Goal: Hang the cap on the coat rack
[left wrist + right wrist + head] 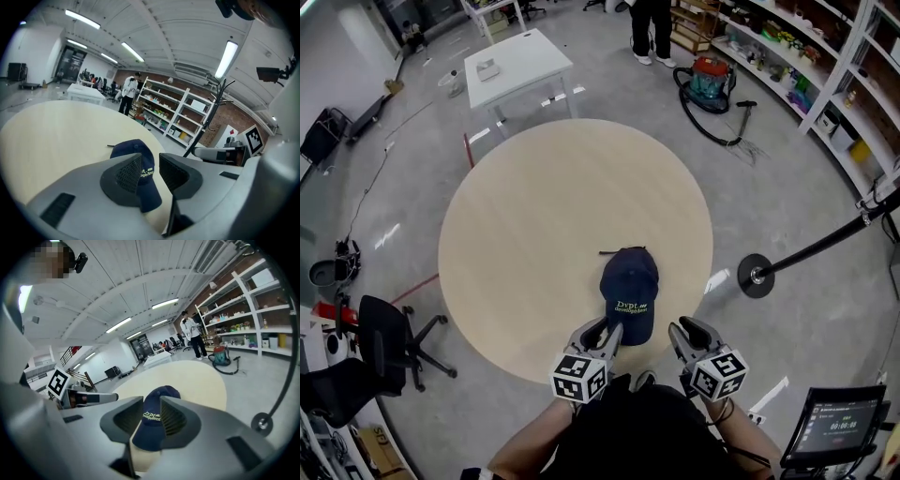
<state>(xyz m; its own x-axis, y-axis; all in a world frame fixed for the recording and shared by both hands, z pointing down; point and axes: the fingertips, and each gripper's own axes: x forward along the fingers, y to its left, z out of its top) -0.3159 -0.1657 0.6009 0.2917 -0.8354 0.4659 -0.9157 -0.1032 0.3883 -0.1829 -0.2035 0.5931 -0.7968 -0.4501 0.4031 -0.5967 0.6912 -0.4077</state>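
The navy cap (629, 292) lies on the round pale wooden surface (544, 216), crown up. Its long axis runs straight away from the person. The brim points back at the person and the crown lies on the far side. A thin dark strap end (614, 251) sticks out leftward at the cap's far end. The surface's near rim passes just behind the brim.

Yellow-green writing in two short lines sits on the front panel above the brim. It shows in all three views but is too small and soft to read with certainty.

The left tongs (605, 335) sit close against the brim's left edge; I cannot tell whether they touch it. In the left gripper view these tongs (150, 161) stand apart, and the cap (133, 149) shows through the gap without being pressed by either pad. The right tongs (684, 339) sit just off the brim's right corner. In the right gripper view they (151, 408) are also parted, with the cap (161, 394) in line with the gap and unpinched. Each carries a cube with black-and-white square markers.

The coat rack (757, 277), a black pole on a round base, stands on the floor to the right of the cap, off the surface. Its hooked top (220, 89) shows in the left gripper view.
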